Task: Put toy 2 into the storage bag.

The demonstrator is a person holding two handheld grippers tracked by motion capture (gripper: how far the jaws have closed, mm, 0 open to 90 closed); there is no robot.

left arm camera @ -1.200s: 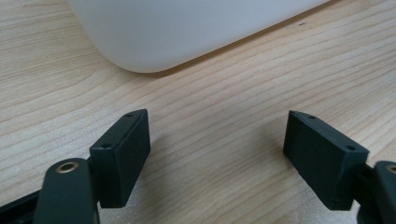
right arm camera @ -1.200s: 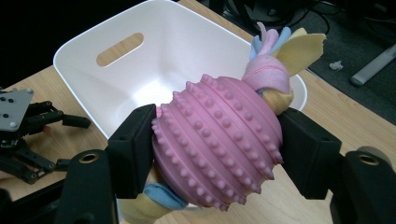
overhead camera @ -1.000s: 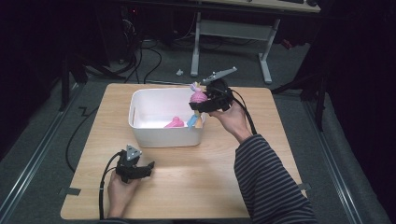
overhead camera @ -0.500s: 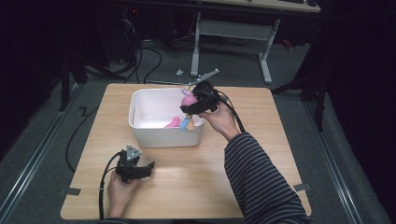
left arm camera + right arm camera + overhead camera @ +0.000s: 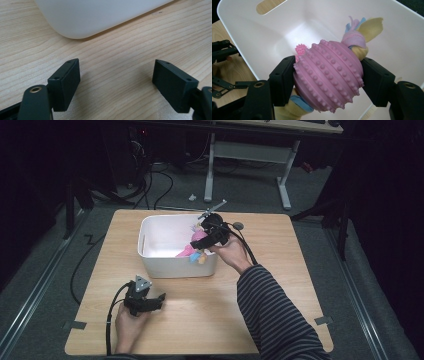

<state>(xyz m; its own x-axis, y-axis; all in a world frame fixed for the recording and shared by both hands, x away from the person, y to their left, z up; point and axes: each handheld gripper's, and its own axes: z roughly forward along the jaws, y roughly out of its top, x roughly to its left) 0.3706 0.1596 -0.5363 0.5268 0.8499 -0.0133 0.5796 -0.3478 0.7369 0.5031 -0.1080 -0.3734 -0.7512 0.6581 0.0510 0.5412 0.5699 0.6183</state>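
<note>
The high view looks forward and down from above the near edge of the bench (image 5: 280, 310), far enough to take in the whole top with the white bin (image 5: 150, 240) near its far middle. The left gripper view sits low and close over the wood, facing the bin's outer wall (image 5: 100, 17) from the near side. The right gripper view hangs close above the bin, looking down into its hollow (image 5: 274, 32). All three share the bin.

Dark room; grey floor (image 5: 45, 285); desk frame (image 5: 247, 155)
</note>
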